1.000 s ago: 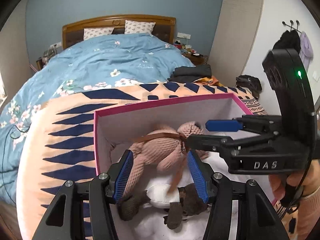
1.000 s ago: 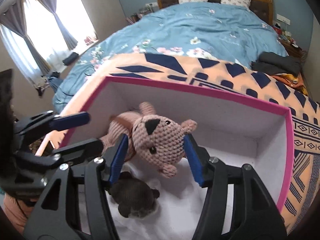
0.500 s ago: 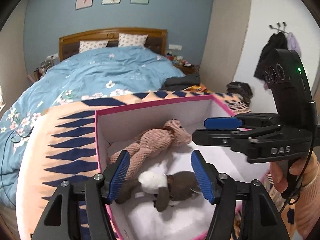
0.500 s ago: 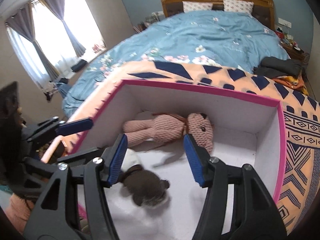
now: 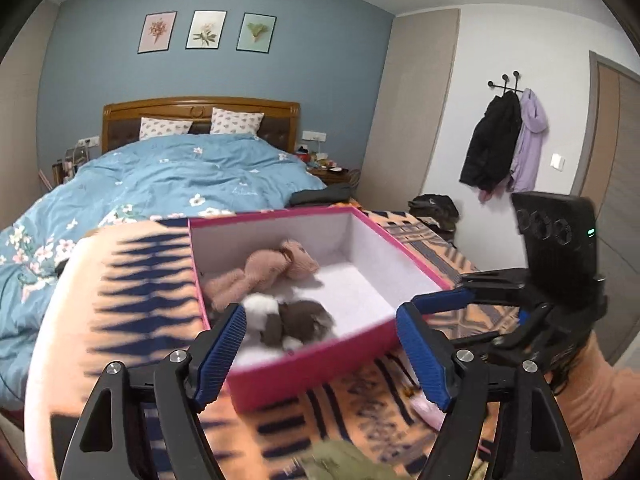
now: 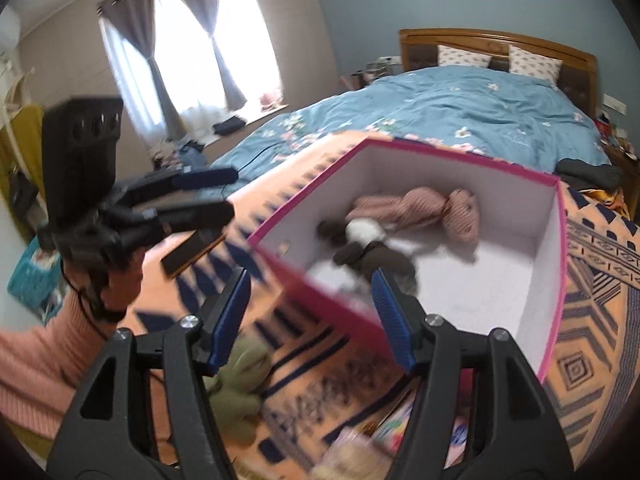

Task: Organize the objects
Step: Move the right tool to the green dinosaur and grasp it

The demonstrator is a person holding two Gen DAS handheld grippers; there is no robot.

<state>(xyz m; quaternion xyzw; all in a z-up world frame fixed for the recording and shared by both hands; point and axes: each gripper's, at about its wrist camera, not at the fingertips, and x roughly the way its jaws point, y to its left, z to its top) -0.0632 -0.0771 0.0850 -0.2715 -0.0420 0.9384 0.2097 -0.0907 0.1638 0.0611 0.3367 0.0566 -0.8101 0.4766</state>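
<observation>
Both my grippers are empty, and their jaws have just been opening with nothing between them: the left gripper (image 5: 320,350) stands wide, the right gripper (image 6: 310,316) about half open. The pink bear (image 6: 420,210) and the brown-and-white plush (image 6: 368,248) lie inside the pink box (image 5: 312,364) on the patterned blanket (image 5: 132,308), the bear at about 12 o'clock from the brown one, the two touching. Those I judge done. What I go for now, I think, is the green plush (image 6: 240,384), outside the box at 7 o'clock of it, just below my right gripper's left pad. To do this well I open wider, come down over its middle, and close gently, since it is soft and will squash.
</observation>
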